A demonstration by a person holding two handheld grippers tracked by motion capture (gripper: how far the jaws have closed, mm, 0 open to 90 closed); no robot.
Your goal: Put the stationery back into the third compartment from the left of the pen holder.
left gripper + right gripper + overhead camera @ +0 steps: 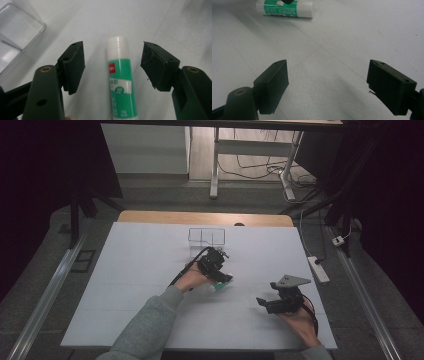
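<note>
Dim and vignetted in the high view, black at both side edges, only the white table sheet (150,285) lit, evenly from above. Soft and grainy throughout. Sharper in the left gripper view: glue stick (119,75) between the jaws crisp, faint shadow beside it, mild glare on the clear box (15,37) beyond the left jaw. Slightly blurred jaw pads in the right gripper view.

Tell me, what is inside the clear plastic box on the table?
The clear box looks empty: through its see-through walls only the white table shows, plus a thin divider inside. In the left gripper view its corner shows nothing in it either; the rest is cut off by the picture's edge.
</note>
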